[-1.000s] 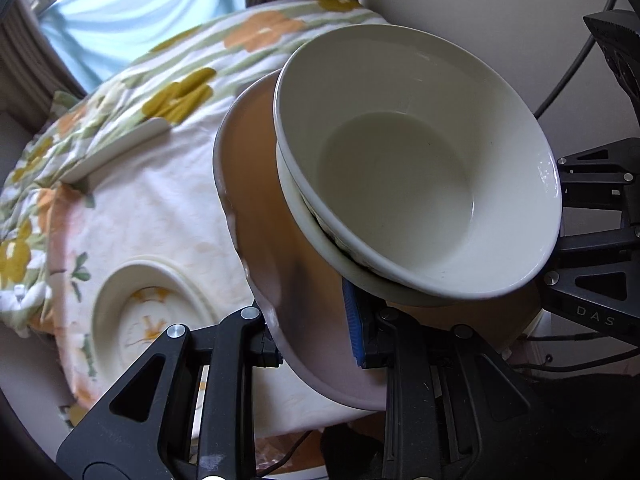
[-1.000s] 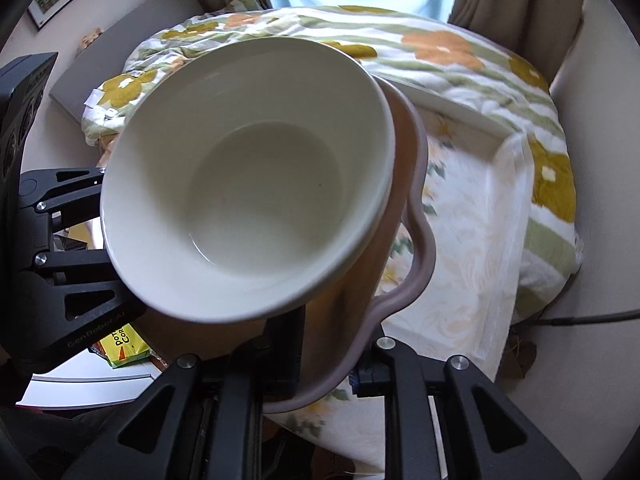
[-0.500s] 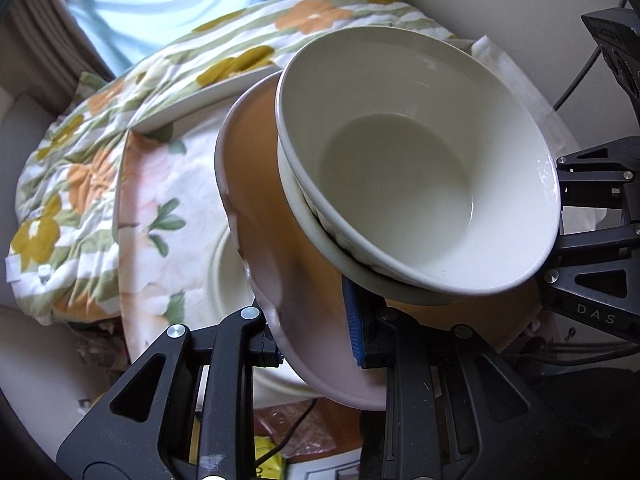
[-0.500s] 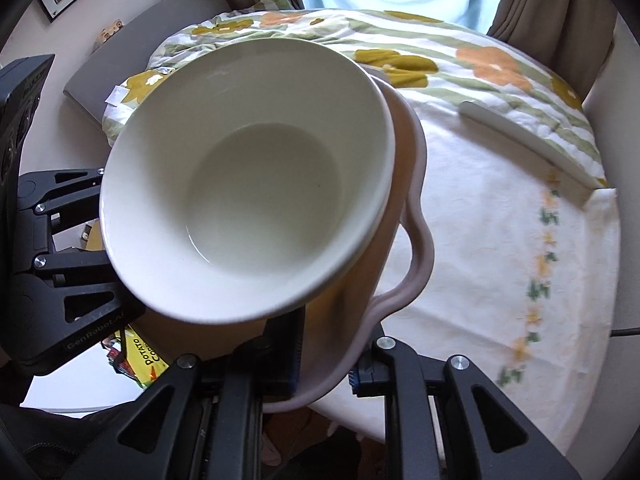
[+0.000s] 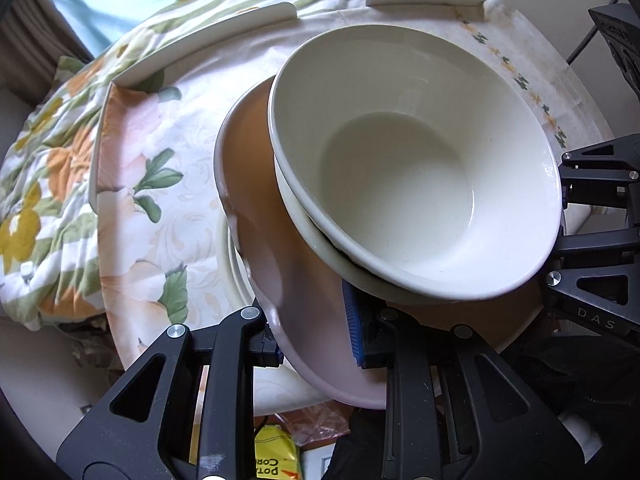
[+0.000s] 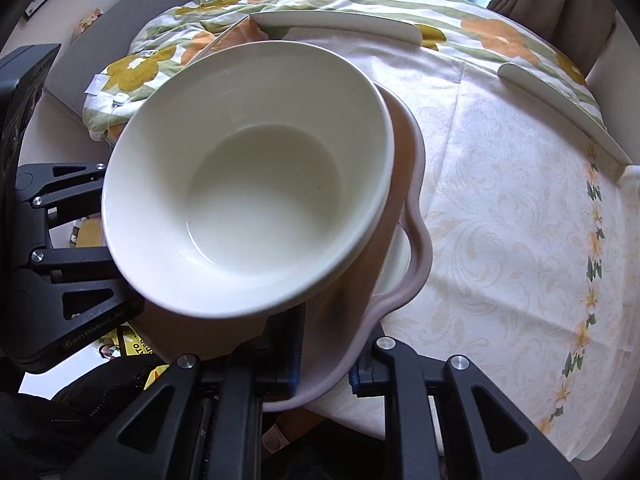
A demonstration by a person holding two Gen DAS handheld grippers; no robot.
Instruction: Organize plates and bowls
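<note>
Resting on the pink plate (image 5: 280, 264): stacked, empty white bowls (image 5: 400, 184).

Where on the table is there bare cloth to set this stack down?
Free: the pale cloth right of the pink plate, out to the flower border. Crowded: under the stack, where a white dish already sits, and along the far edge with its long white pieces.

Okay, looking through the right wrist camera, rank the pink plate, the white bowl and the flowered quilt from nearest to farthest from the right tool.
1. Pink plate: its rim is clamped in the right tool, at the bottom centre.
2. White bowl: sits on that plate, up and to the left.
3. Flowered quilt: along the top, beyond the table.
</note>
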